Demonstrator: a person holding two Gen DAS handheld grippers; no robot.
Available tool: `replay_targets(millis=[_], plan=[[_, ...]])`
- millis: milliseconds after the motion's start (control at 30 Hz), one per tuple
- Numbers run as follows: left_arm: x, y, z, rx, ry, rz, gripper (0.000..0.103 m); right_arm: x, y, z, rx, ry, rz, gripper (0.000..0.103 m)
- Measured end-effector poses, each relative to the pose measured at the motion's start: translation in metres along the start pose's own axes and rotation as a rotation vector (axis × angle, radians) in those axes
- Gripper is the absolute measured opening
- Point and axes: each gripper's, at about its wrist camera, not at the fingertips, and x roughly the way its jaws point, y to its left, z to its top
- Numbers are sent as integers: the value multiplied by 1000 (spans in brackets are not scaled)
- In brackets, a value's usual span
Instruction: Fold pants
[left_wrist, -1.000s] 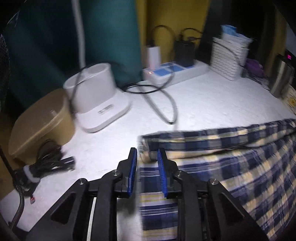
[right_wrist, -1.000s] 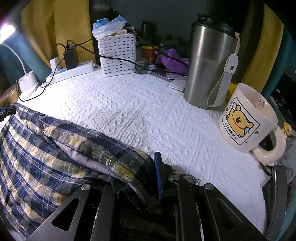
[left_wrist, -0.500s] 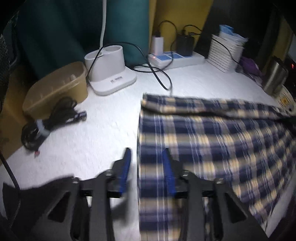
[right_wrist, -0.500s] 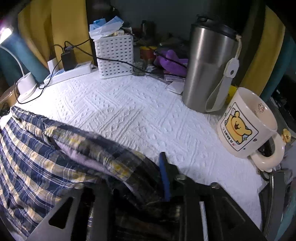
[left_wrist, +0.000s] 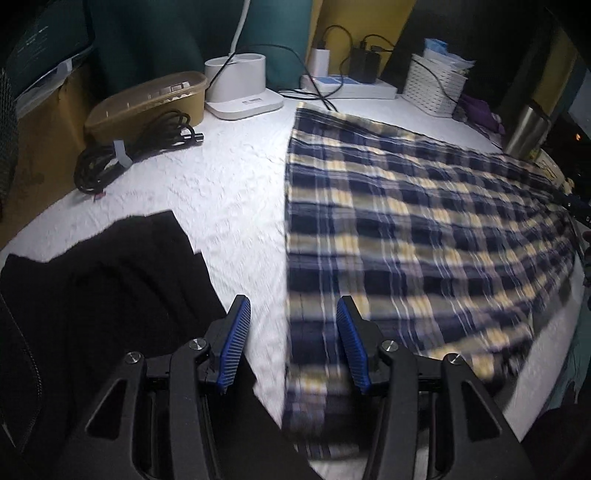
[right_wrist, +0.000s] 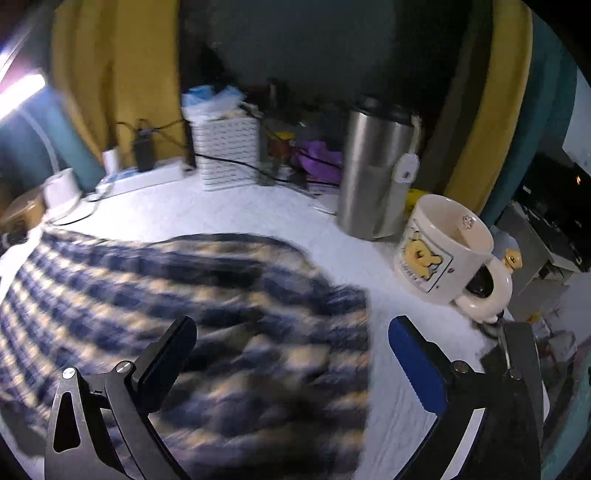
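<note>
Plaid pants (left_wrist: 417, 225) lie spread flat on the white counter (left_wrist: 221, 192). Their left edge runs under the left hand-held gripper (left_wrist: 291, 347), whose jaws are opening with the cloth's edge below them, not pinched. The right hand-held gripper (right_wrist: 291, 354) hangs over the pants' right end, its jaws opening wide, with the fabric below and unpressed.

White desk (left_wrist: 229, 192) left of the pants (left_wrist: 424, 221) is free. A cable bundle (left_wrist: 133, 147), lamp base (left_wrist: 240, 88) and basket (right_wrist: 227, 155) crowd the back; the tumbler (right_wrist: 373, 173) and mug (right_wrist: 443, 247) block the right.
</note>
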Motion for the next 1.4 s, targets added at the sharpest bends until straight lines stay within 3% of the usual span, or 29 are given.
replay_targets(millis=[133,267,333,400,467,533,633,1067,1100,1167,1233,1333,1367,1400], plan=[[-2,3,-13,-20,2,-36,49,-24,69,-18,-98,-1,185,102],[-3,4,-16,-27,-3,-92,48,-35,145,-35,-201,33,368,79],[-4,3,-16,-13,-5,-96,47,-37,176,-41,-245,47,428,73],[-6,2,-17,-1,-15,-110,32,-42,203,-48,-291,46,487,70],[-9,2,-20,16,-21,-114,22,-45,221,-52,-324,51,523,56],[-12,1,-22,32,-32,-124,12,-45,239,-56,-369,60,544,48],[-20,1,-26,39,-56,-142,9,-48,254,-61,-415,74,577,36],[-36,11,-39,22,-85,-174,8,-47,266,-83,-468,162,594,37],[-34,13,-39,12,-78,-174,8,-46,265,-82,-466,160,589,41],[-29,18,-39,-31,-56,-176,8,-47,264,-79,-464,145,577,68],[-28,19,-39,-48,-53,-180,9,-48,262,-78,-468,129,575,79],[-28,13,-40,-36,-49,-170,9,-43,262,-84,-470,130,575,78],[-28,11,-41,-26,-55,-154,9,-40,263,-84,-455,138,586,66],[-28,10,-42,-15,-59,-132,9,-41,261,-86,-434,132,600,63]])
